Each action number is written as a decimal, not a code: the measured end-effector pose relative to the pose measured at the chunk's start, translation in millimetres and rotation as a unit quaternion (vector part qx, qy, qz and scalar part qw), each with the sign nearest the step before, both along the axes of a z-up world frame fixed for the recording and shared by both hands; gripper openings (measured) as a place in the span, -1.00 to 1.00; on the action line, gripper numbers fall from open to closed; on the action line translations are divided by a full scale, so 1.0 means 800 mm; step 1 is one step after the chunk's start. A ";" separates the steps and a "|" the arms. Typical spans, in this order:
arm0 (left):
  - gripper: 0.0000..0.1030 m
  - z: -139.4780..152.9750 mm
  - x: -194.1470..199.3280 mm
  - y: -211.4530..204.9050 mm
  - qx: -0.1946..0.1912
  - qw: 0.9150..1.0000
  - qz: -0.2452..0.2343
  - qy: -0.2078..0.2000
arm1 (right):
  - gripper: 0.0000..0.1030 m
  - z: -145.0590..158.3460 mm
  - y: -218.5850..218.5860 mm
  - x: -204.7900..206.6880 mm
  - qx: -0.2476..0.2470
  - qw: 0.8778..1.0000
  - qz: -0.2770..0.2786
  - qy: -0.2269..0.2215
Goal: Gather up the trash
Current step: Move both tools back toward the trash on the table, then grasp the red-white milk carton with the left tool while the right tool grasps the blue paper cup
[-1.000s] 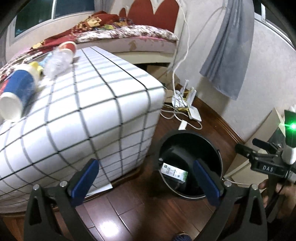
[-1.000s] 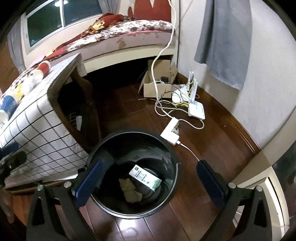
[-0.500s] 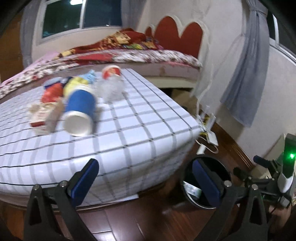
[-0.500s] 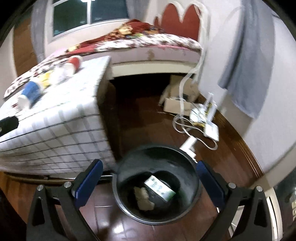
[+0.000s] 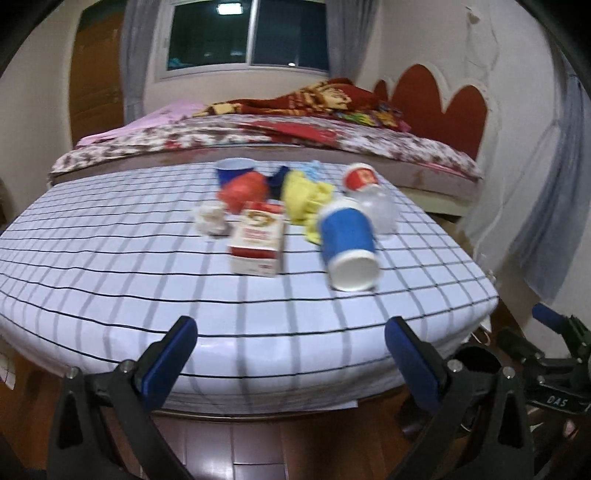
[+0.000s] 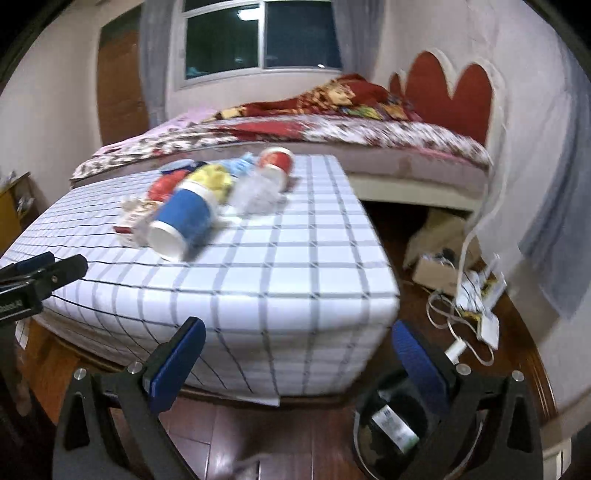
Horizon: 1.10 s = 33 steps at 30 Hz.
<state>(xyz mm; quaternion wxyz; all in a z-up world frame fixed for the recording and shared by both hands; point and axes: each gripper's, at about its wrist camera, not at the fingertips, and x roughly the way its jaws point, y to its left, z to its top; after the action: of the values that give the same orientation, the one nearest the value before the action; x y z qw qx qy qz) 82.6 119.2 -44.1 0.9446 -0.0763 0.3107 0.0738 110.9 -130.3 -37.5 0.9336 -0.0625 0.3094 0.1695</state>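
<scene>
Above the desk (image 5: 110, 258) now, both tongs, left (image 5: 288, 350) and right (image 6: 295, 354), have swung up from the bin (image 6: 388, 424), spread apart and empty, facing the remaining trash.

Home bedroom, lived-in. Bed (image 5: 332, 147) with floral cover and rumpled red blanket (image 5: 317, 99) runs along the far wall under a dark window (image 5: 247, 33); red scalloped headboard (image 5: 439, 107) at its right end; grey curtain (image 6: 565, 221) hangs on the right wall. Wooden door (image 5: 96, 74) at left. Dark wood plank floor (image 6: 295, 435). Low table in white grid-check cloth (image 5: 184, 295) stands before the bed, littered with cups and packaging. Cardboard box (image 6: 436, 269), white cables and a power strip (image 6: 487, 325) lie on the floor by the wall
</scene>
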 end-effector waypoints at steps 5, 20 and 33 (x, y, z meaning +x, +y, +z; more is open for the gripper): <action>0.98 0.005 -0.005 0.038 0.015 1.000 0.025 -0.004 | 0.98 0.011 0.038 0.004 0.006 1.000 0.027 -0.006; 0.98 -0.011 0.019 0.099 0.021 0.999 0.049 0.000 | 0.98 0.007 0.120 0.033 0.001 0.998 0.053 0.025; 0.96 -0.031 0.043 0.121 -0.043 0.999 0.030 0.002 | 0.84 0.001 0.175 0.096 0.015 0.997 0.061 0.043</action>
<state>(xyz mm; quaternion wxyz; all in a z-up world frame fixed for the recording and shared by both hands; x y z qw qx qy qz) 116.7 216.2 -68.6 0.9372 -0.1265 0.3127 0.0891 187.8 9.8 -37.0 0.9082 -0.0597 0.3426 0.2329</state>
